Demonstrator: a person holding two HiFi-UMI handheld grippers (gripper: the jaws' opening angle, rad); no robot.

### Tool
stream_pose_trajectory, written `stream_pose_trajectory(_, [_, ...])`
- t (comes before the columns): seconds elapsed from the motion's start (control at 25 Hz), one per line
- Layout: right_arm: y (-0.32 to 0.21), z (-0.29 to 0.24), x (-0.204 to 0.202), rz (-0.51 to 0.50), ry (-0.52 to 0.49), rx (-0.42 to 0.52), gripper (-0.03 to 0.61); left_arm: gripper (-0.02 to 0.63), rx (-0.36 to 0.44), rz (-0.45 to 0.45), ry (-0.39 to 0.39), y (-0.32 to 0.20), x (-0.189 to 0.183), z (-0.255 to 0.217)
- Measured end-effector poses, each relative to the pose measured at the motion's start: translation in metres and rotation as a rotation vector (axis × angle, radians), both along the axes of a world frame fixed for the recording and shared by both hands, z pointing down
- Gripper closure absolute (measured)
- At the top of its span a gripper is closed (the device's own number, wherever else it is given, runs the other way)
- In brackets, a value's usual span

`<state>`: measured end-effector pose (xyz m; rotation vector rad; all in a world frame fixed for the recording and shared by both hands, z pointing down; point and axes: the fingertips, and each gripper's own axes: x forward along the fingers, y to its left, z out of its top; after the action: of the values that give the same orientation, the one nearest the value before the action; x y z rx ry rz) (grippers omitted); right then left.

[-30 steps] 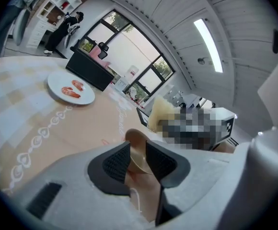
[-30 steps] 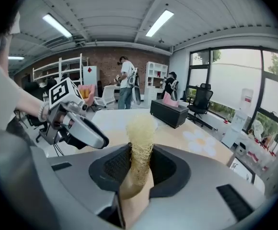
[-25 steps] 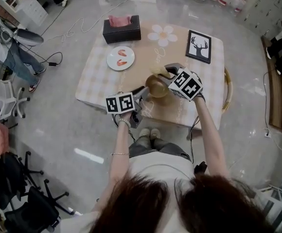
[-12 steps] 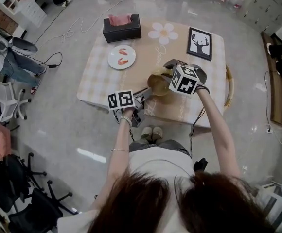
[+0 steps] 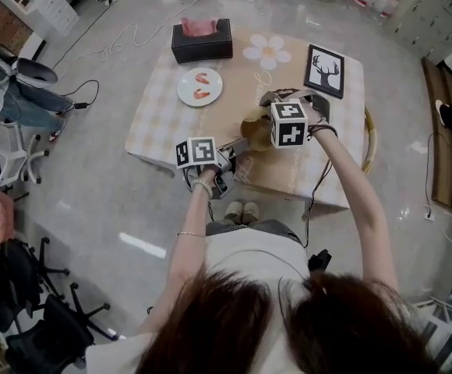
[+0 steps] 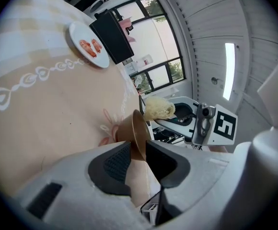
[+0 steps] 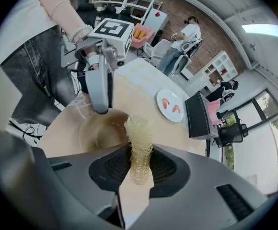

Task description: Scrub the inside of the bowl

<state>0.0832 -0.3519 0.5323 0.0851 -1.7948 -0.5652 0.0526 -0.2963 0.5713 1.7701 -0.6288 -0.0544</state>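
Left gripper (image 6: 138, 152) was closed on the rim of the bowl (image 6: 127, 128), one jaw inside it and one outside. The bowl was held tilted over the front of the table (image 5: 164, 119), its mouth turned toward the right gripper (image 7: 140, 152). That gripper's jaws were clamped on a pale scrubber (image 7: 140, 135) (a fibrous, loofah-like wad), whose free end was held at the bowl's mouth; whether it touched the inside could not be told. Farther back on the table a plate (image 5: 199, 86) with pink bits of food was seen, a dark tissue box (image 5: 202, 41) behind it, and a framed deer picture (image 5: 325, 71) was laid flat well to the right.
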Motion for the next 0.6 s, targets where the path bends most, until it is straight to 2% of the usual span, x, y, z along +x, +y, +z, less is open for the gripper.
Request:
stream_pose_trajectory(0.24, [0.0048, 0.0062, -0.0037, -0.150, 0.152, 0.028, 0.483, 0.522, -0.029, -0.001, 0.006, -0.0003, 0.0000, 0.0022])
stream_pose_trajectory(0.6, [0.0042, 0.0098, 0.0014, -0.272, 0.319, 0.057, 0.483, 0.523, -0.052, 0.004, 0.005, 0.0006, 0.0022, 0.0055])
